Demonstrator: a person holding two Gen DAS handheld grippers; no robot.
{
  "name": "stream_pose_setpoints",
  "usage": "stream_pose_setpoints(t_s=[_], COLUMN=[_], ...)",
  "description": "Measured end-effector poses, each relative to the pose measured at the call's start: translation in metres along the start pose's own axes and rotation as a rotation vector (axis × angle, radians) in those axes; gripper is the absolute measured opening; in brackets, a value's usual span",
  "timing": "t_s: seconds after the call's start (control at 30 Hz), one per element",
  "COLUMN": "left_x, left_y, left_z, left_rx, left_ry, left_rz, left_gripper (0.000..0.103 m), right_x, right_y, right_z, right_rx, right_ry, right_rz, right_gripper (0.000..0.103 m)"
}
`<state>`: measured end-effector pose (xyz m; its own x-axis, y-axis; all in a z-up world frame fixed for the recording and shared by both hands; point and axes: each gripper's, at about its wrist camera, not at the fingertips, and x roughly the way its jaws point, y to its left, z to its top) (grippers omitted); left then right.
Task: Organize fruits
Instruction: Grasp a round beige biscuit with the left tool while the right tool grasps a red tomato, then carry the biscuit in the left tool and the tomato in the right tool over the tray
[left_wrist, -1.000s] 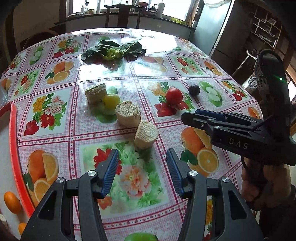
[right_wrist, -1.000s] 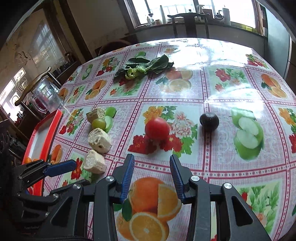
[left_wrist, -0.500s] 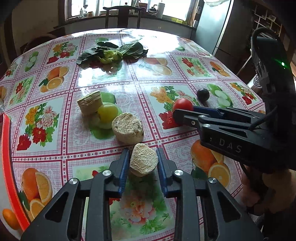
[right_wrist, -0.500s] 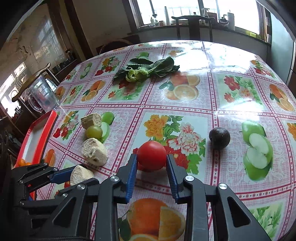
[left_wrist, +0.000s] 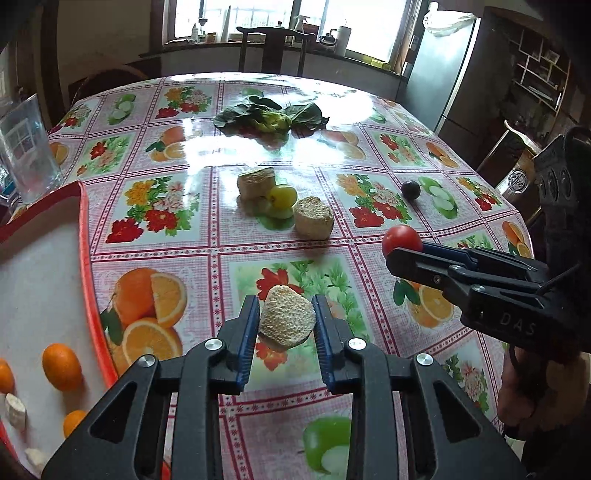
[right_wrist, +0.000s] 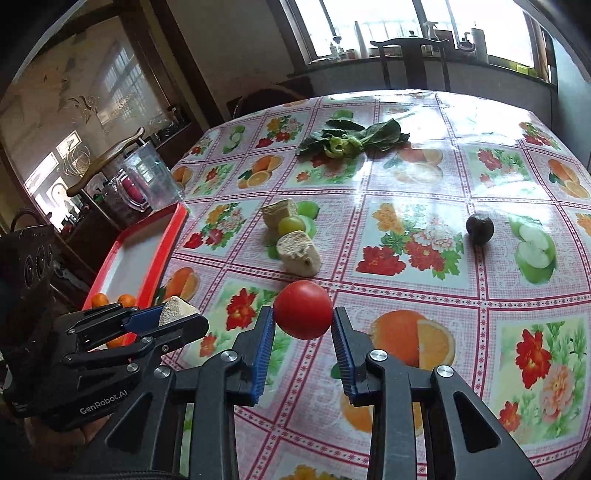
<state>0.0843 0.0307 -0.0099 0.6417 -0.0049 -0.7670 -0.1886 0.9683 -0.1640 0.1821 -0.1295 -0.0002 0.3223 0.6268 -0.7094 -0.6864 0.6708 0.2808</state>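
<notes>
Daylit room — strong fisheye bend
Blown-out windows (left_wrist: 258, 22) throw white glare across the tablecloth (right_wrist: 424, 110); corners dark, middle sharp.

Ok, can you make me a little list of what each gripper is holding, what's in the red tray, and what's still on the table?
left gripper: shut on beige chunk
right gripper: shut on tomato
red tray: oranges, small white pieces
table: two more beige chunks, green grape, dark round fruit, leafy greens
</notes>
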Motion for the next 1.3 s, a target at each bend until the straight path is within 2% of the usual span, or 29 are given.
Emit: stream_pose_setpoints(t_s=[0.17, 0.6, 1.3], left_x=[-0.023, -0.066, -0.094], left_y=[0.017, 0.062, 0.134], left_z=[-0.014, -0.037, -0.059], left_rx=[-0.023, -0.111, -0.266], left_ry=[-0.029, -0.080, -0.111], left_rz=[0.041, 0.062, 0.138], left_gripper=[0.027, 0.027, 0.027], right_x=[-0.007, -0.002, 0.031], right_y=[0.023, 0.085, 0.167], right_z=[-0.008, -0.017, -0.007], right_rx=[-0.017, -0.094, -0.225], right_ry=[-0.003, 0.025, 0.068], right_rz=[0.024, 0.073, 0.155], right_gripper=[0.032, 0.032, 0.032])
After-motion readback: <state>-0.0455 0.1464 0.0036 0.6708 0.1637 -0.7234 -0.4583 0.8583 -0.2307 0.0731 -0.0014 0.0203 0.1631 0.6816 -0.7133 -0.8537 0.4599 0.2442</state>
